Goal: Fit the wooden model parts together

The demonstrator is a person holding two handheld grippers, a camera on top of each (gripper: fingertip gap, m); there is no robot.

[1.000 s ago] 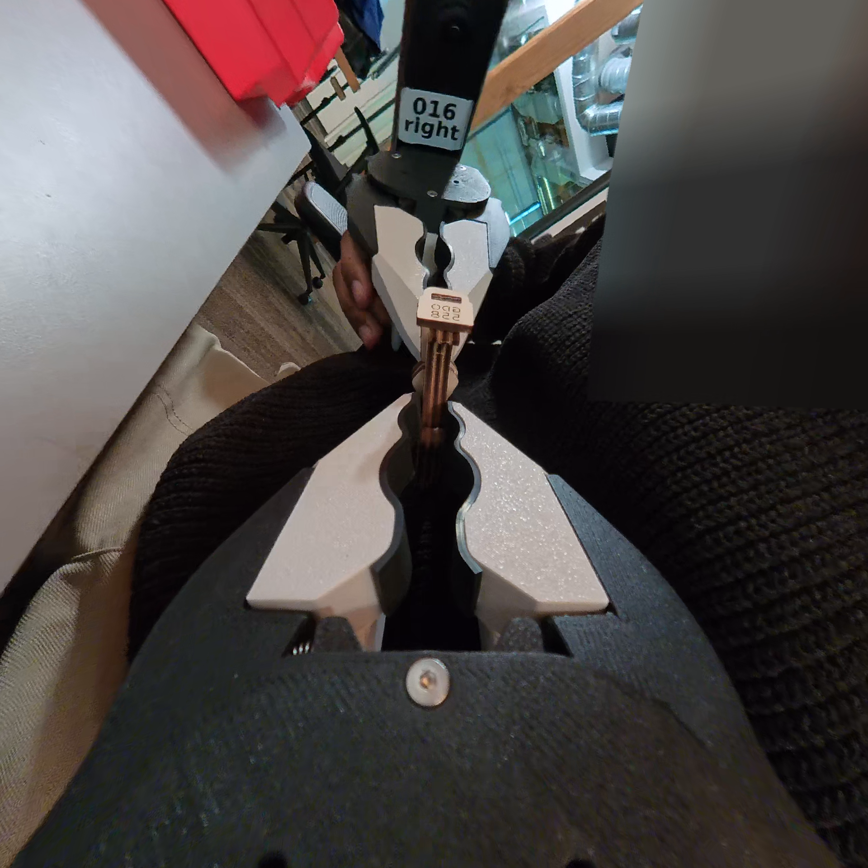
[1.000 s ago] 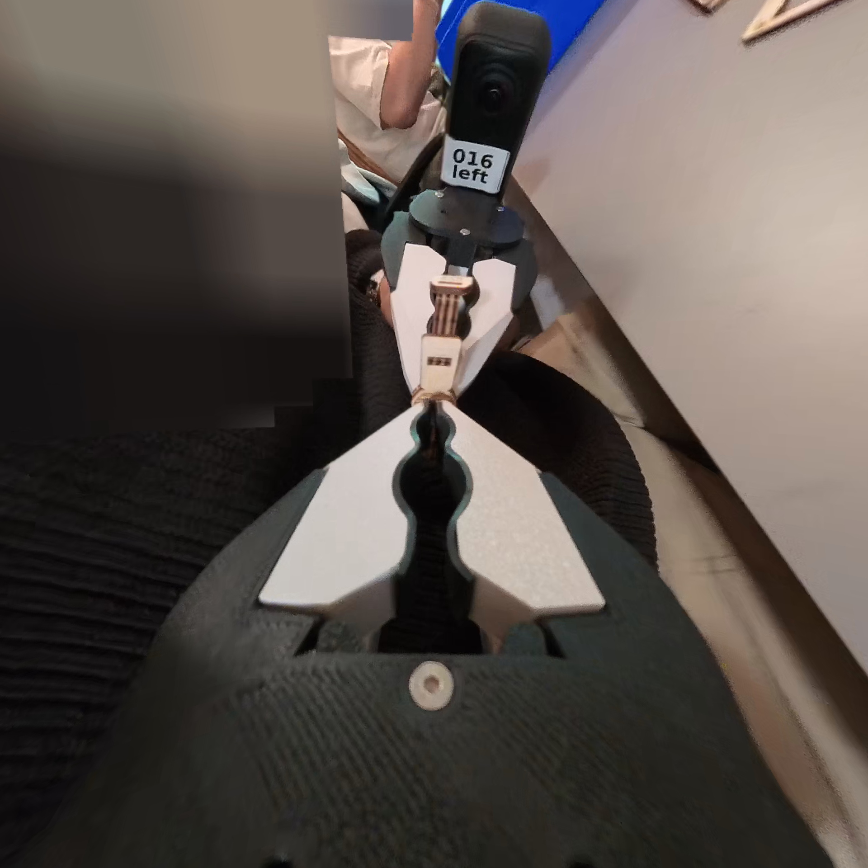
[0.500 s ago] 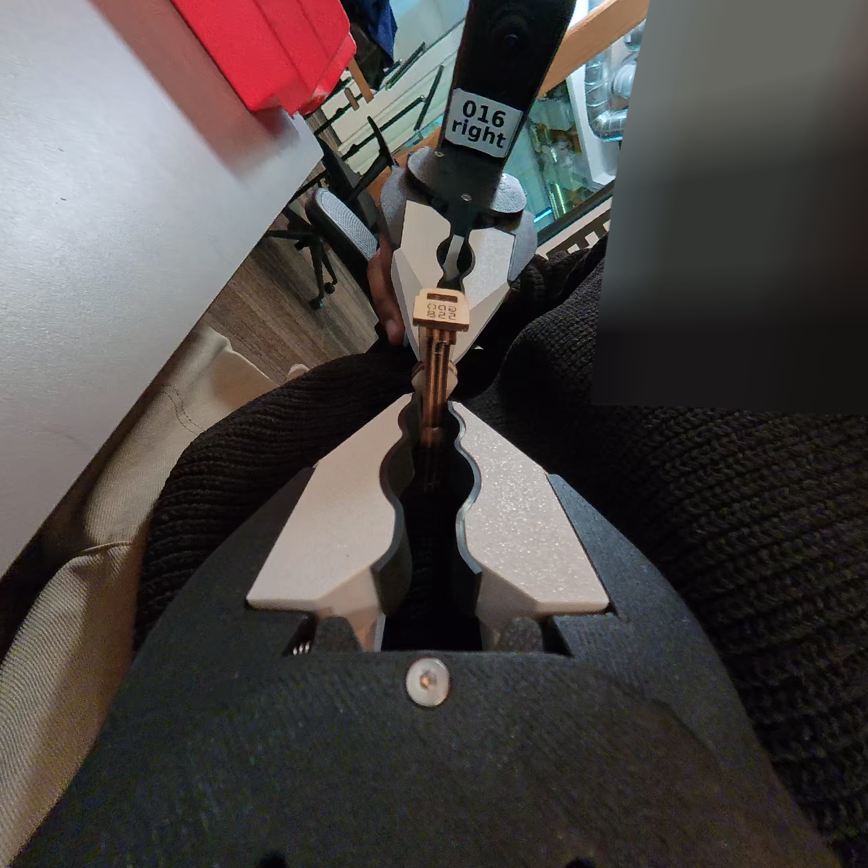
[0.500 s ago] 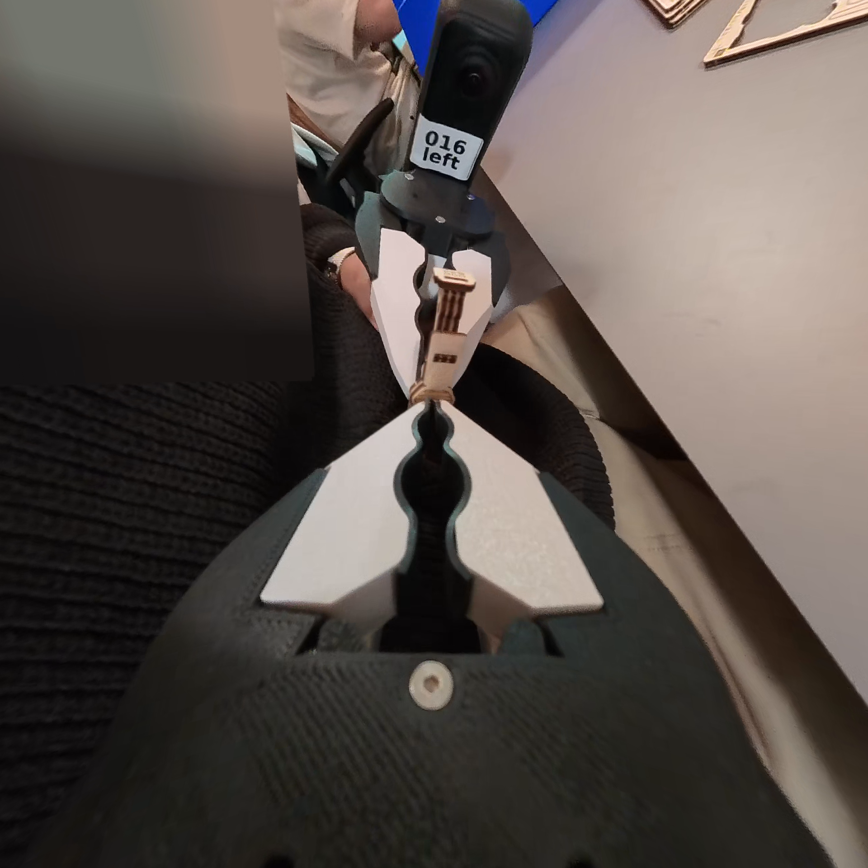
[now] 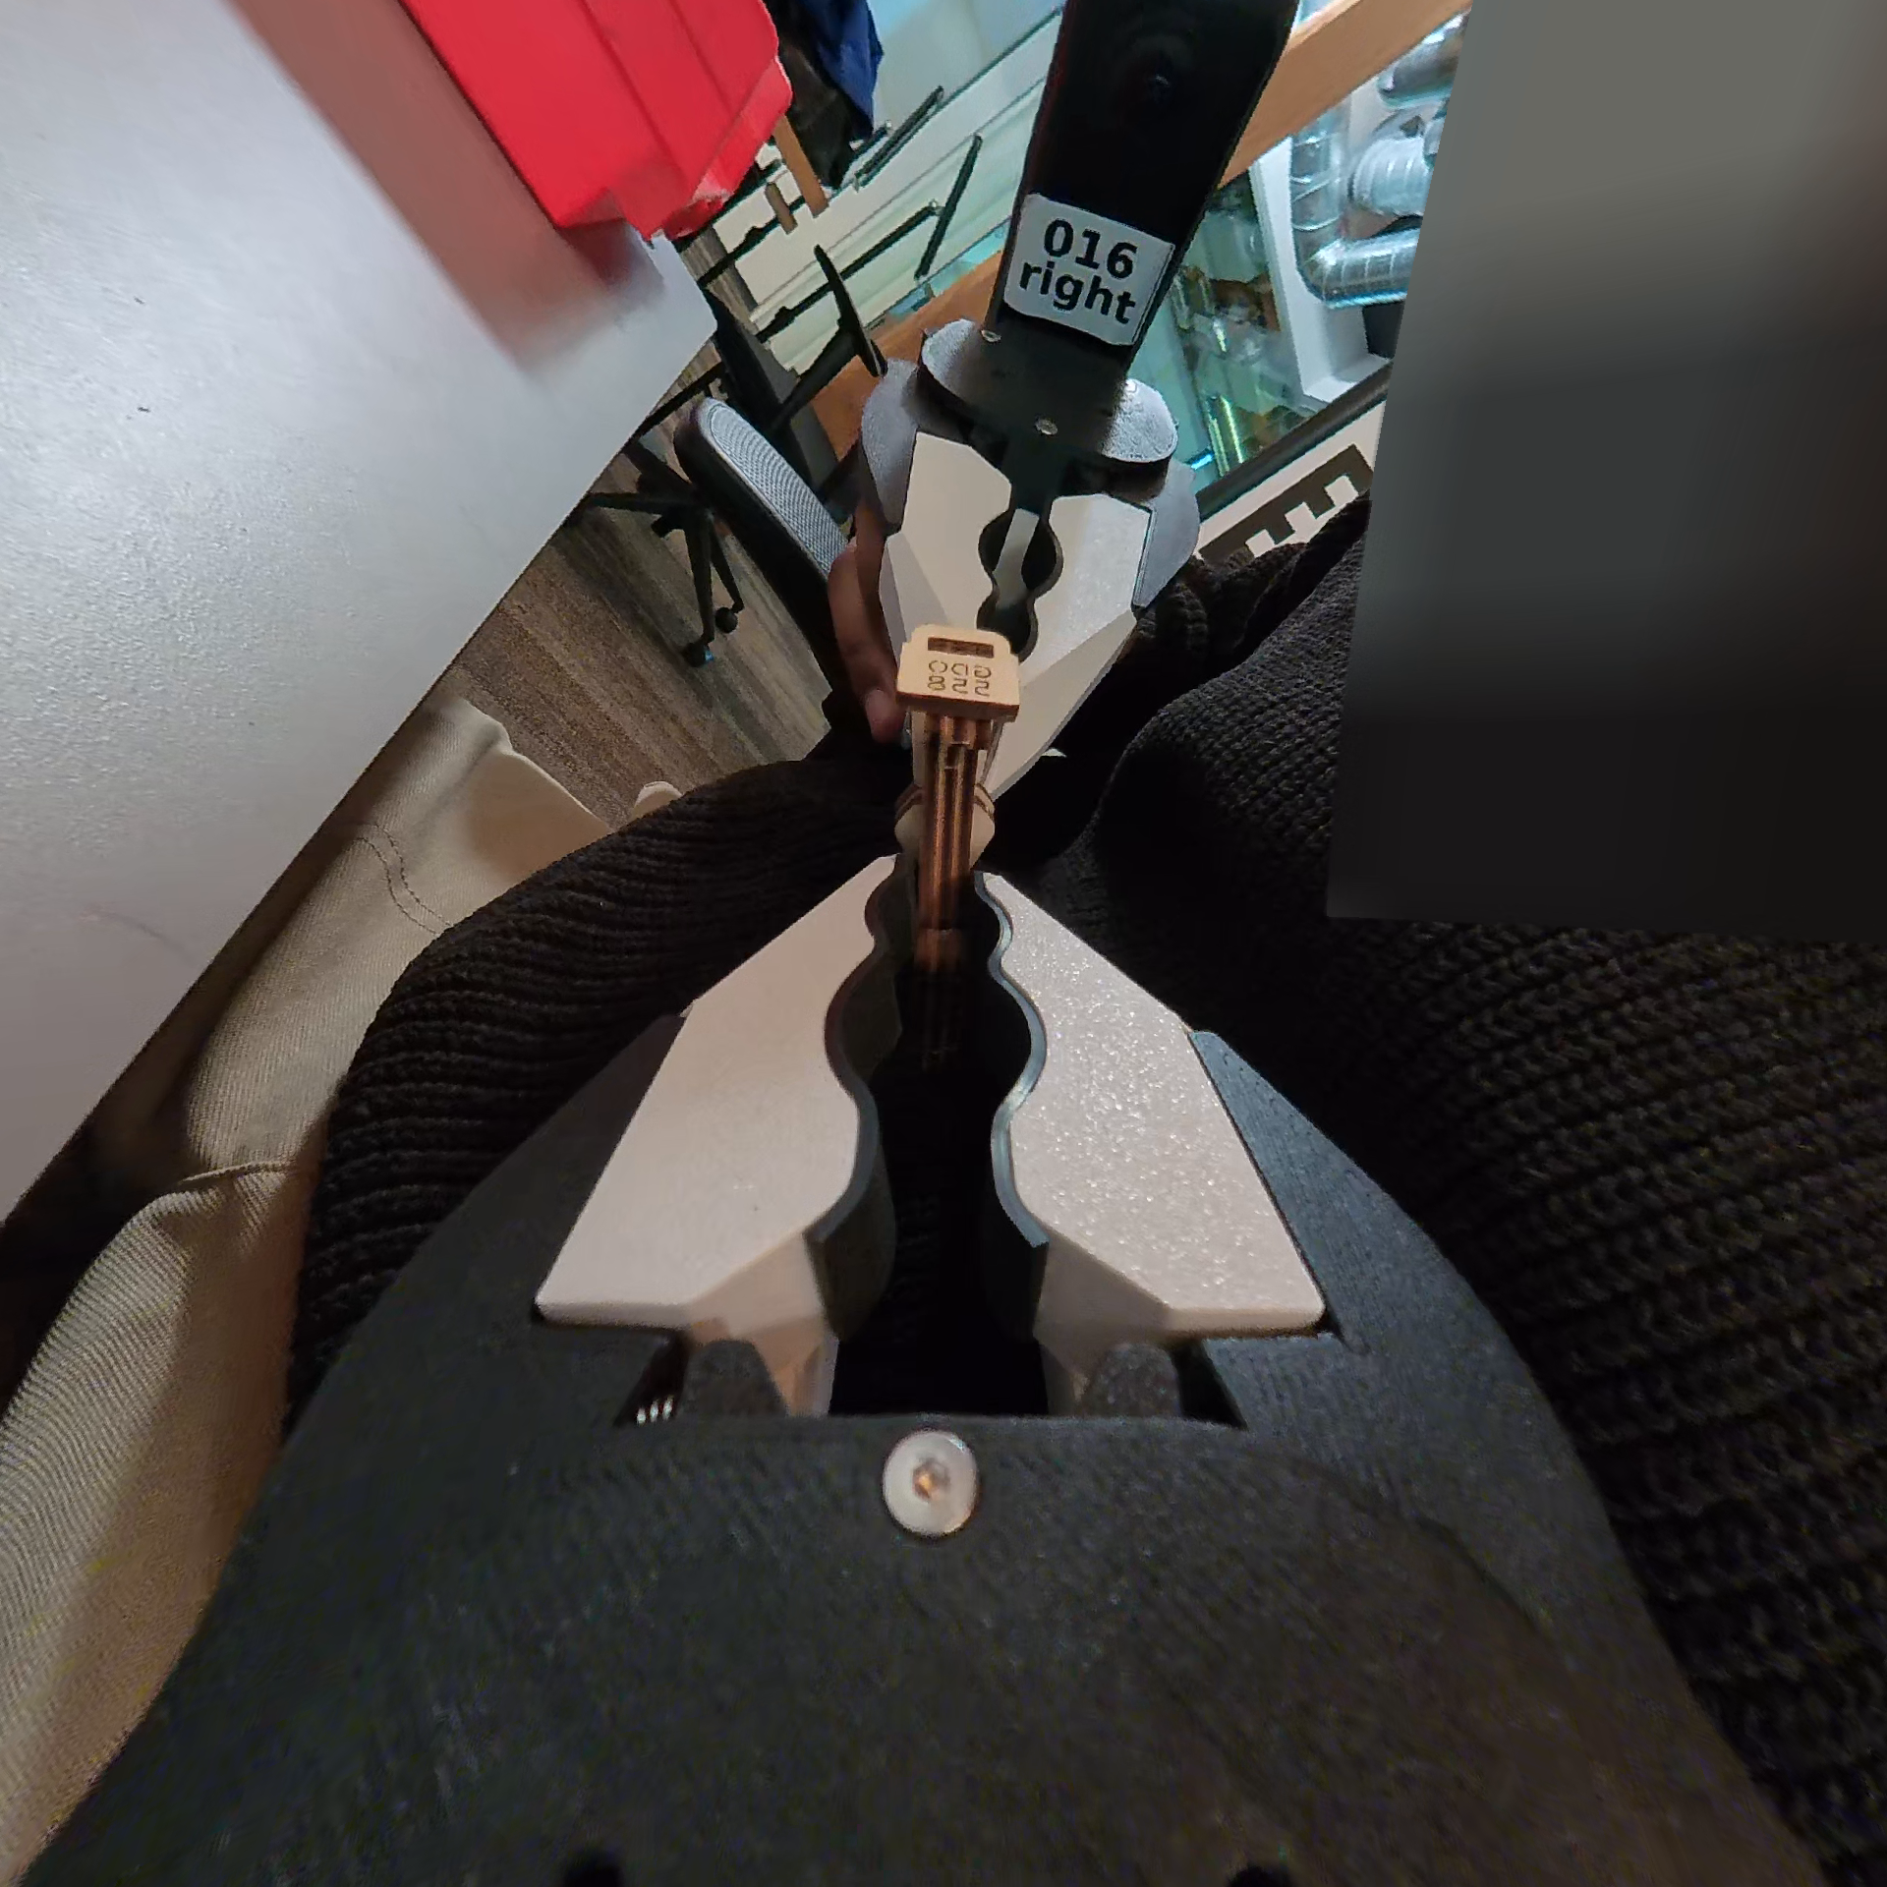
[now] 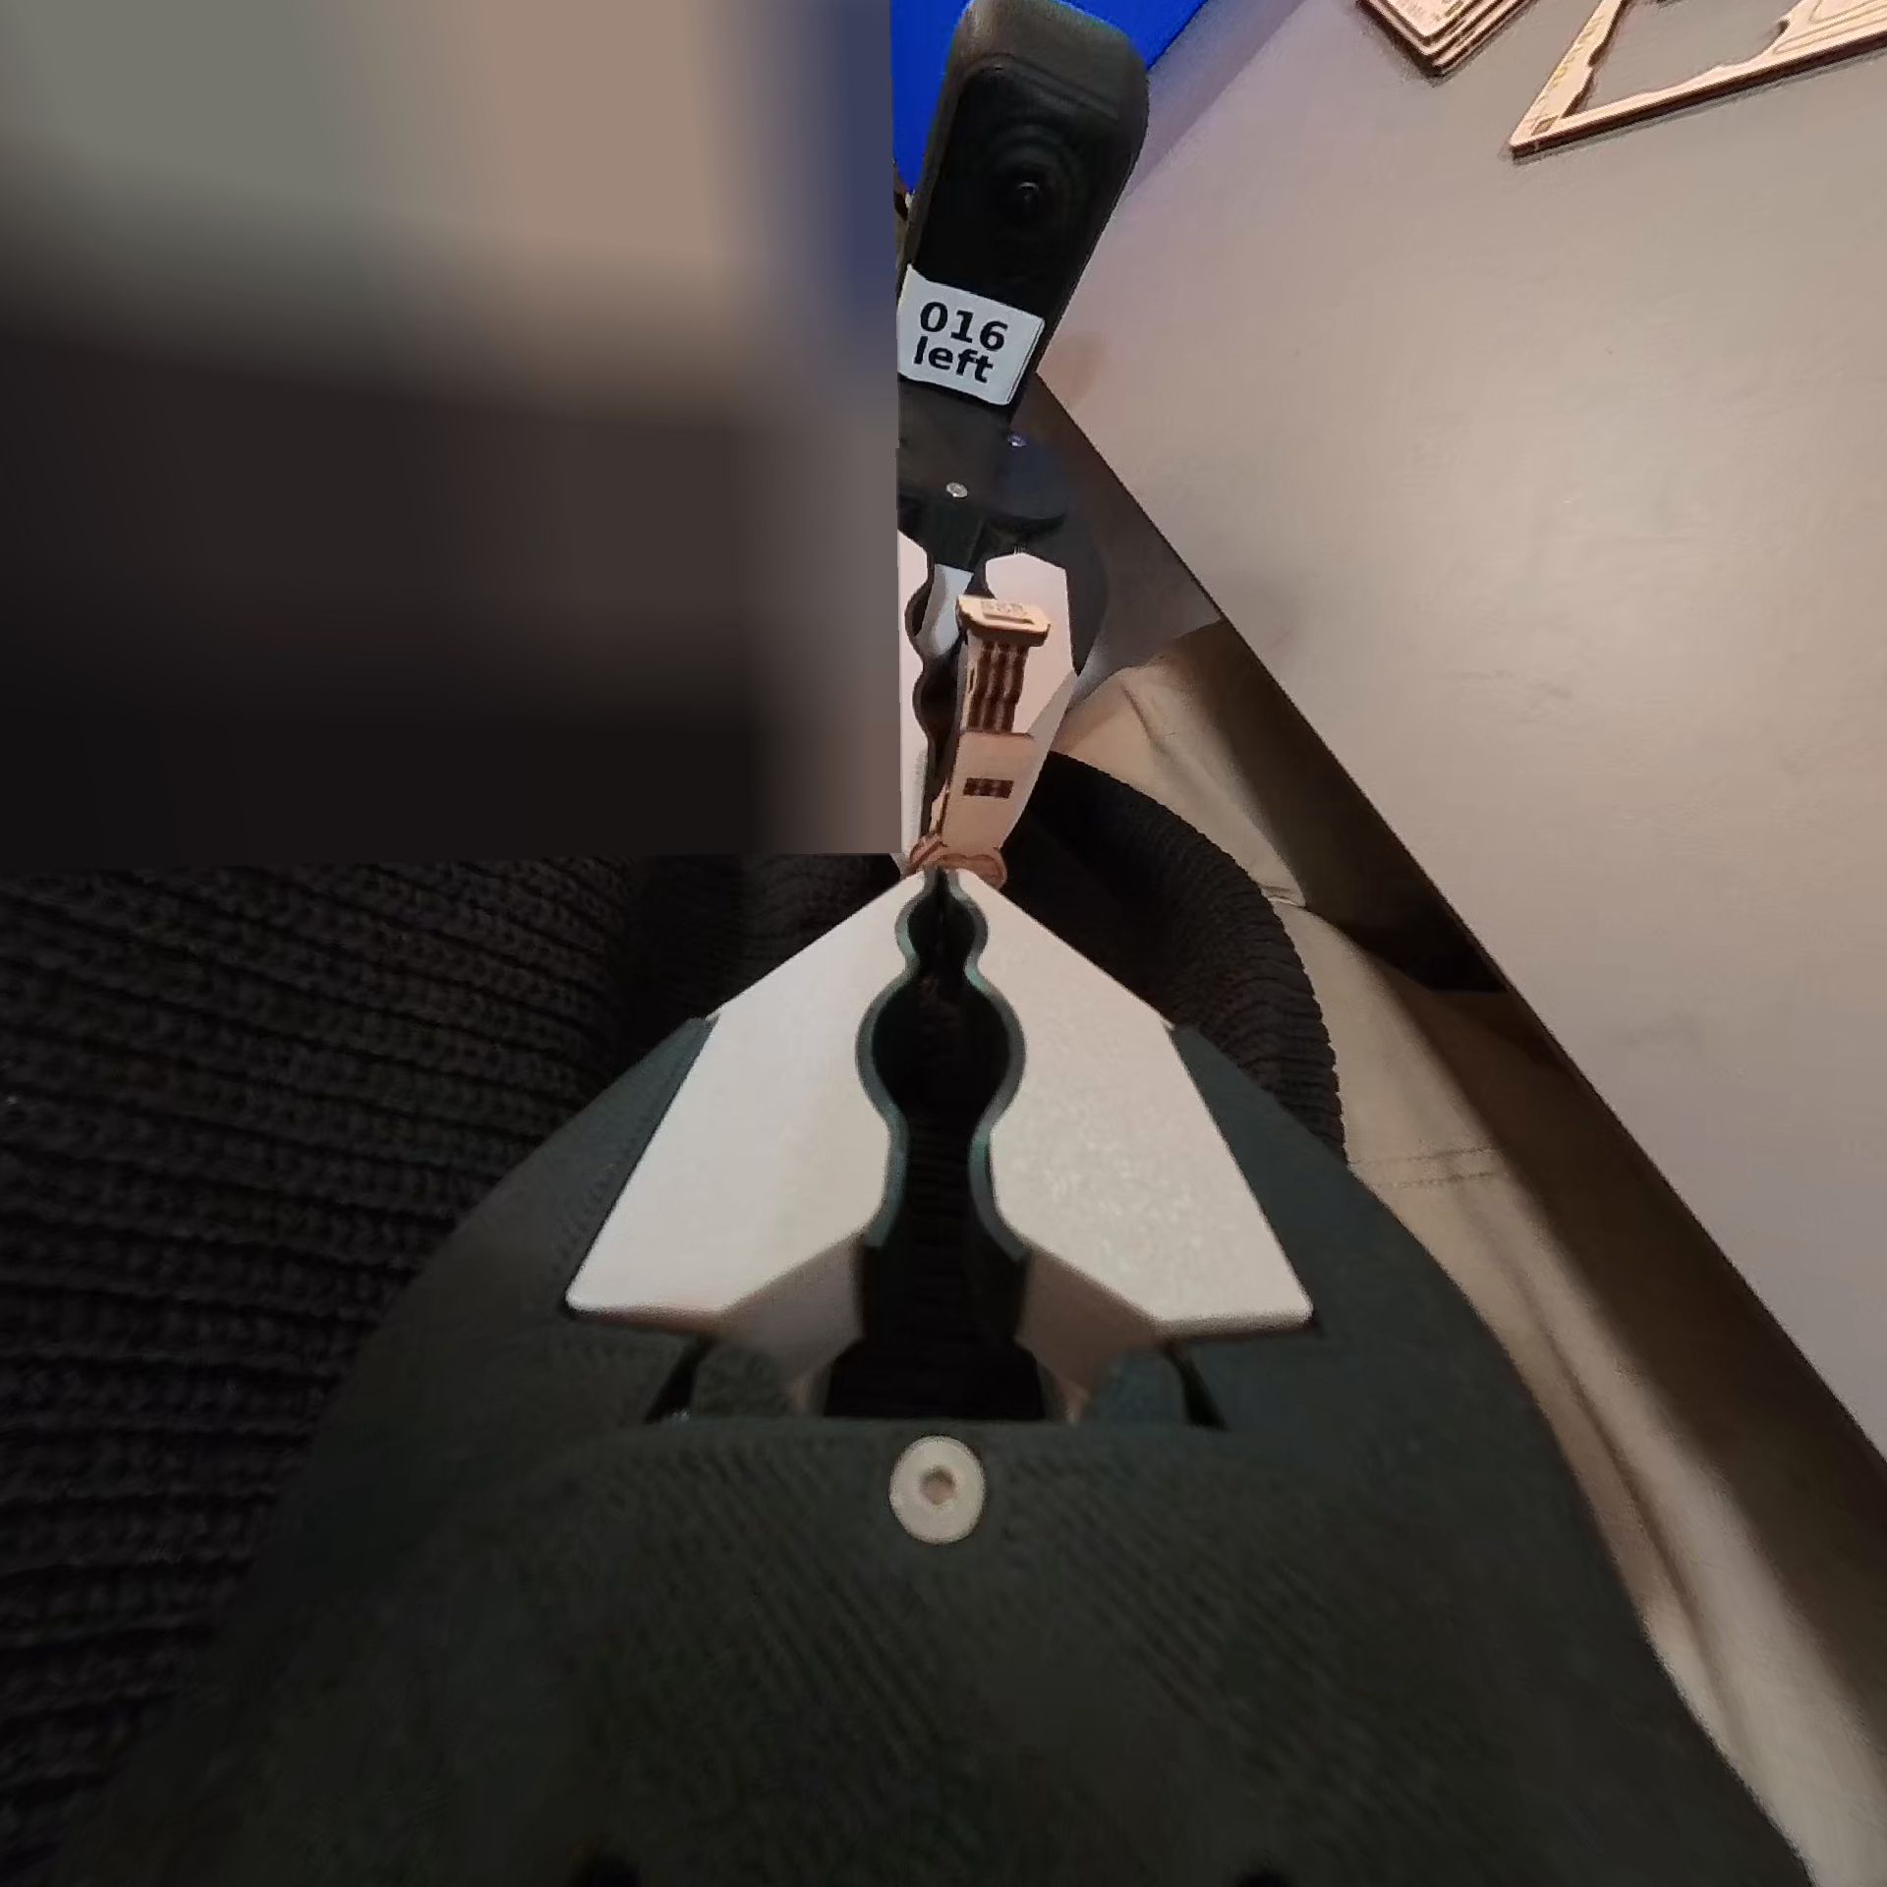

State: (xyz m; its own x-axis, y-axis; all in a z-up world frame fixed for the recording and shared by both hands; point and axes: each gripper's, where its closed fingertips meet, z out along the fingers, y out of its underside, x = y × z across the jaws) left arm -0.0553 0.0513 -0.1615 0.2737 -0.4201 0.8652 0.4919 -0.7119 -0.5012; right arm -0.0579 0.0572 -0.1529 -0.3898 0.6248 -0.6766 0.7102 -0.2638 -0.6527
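Observation:
My left gripper (image 5: 934, 893) is shut on a wooden assembly (image 5: 955, 715), a stack of thin strips with a flat cap plate on its far end. The stack stands out beyond the fingertips. My right gripper (image 6: 945, 883) faces it tip to tip and is shut on a small thin wooden part (image 6: 960, 863) that touches the near end of the assembly (image 6: 996, 715). The small part also shows in the left wrist view (image 5: 945, 817) beside the strips. Both grippers are held in the air over the person's lap, below the table edge.
A grey table (image 5: 204, 408) runs along one side, with a red bin (image 5: 613, 102) on it. Laser-cut wooden sheets (image 6: 1685, 71) lie on the table (image 6: 1532, 511). A black knitted sleeve (image 5: 1532, 1123), beige trousers (image 5: 153, 1327) and an office chair (image 5: 756, 490) are close by. Less than 4 cm separates the two grippers' tips.
Both views have swung a little, so more of the table and the wooden sheets shows. Both grippers keep their hold and stay tip to tip.

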